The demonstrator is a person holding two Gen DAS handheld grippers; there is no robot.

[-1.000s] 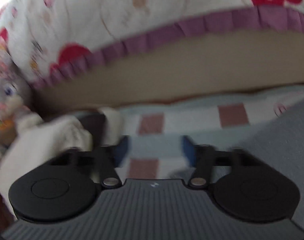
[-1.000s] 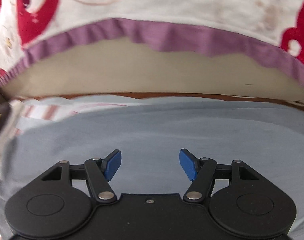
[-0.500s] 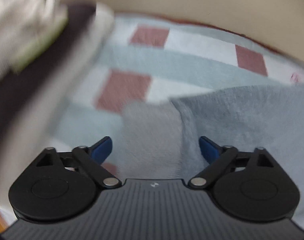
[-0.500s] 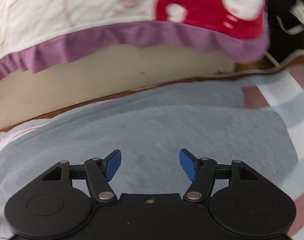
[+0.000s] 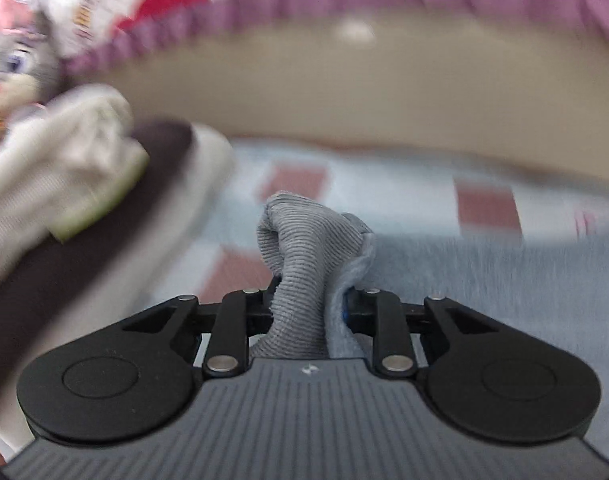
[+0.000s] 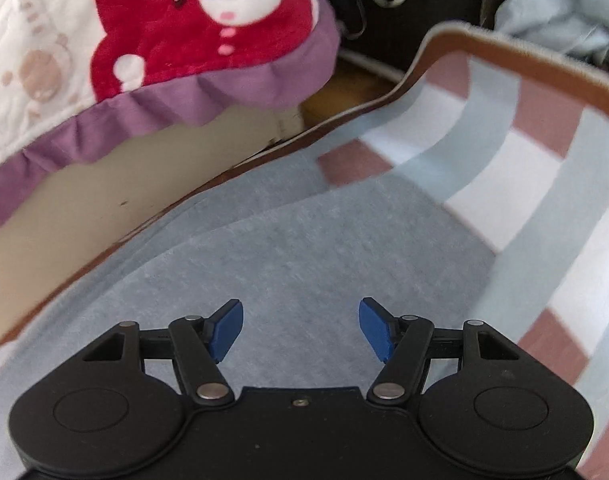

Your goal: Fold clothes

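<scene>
A grey-blue garment (image 6: 312, 240) lies flat on a checked blanket (image 6: 544, 184). In the left wrist view my left gripper (image 5: 310, 304) is shut on the garment's ribbed cuff (image 5: 308, 240), which bunches up between the fingers and stands above them; the rest of the garment (image 5: 484, 276) trails off to the right. In the right wrist view my right gripper (image 6: 300, 330) is open just above the flat garment, near its right-hand edge, with nothing between its blue pads (image 6: 226, 330).
A stack of folded clothes (image 5: 64, 200), cream and dark brown, sits at the left. A quilt with a purple frill (image 6: 152, 108) hangs over a beige bed side (image 5: 344, 92) behind. Dark bags (image 6: 404, 8) and pale blue cloth (image 6: 564, 8) lie beyond the blanket's brown edge.
My left gripper closed on the ribbed cuff and lifted it. My right gripper, still open, swung right over the garment toward its edge.
</scene>
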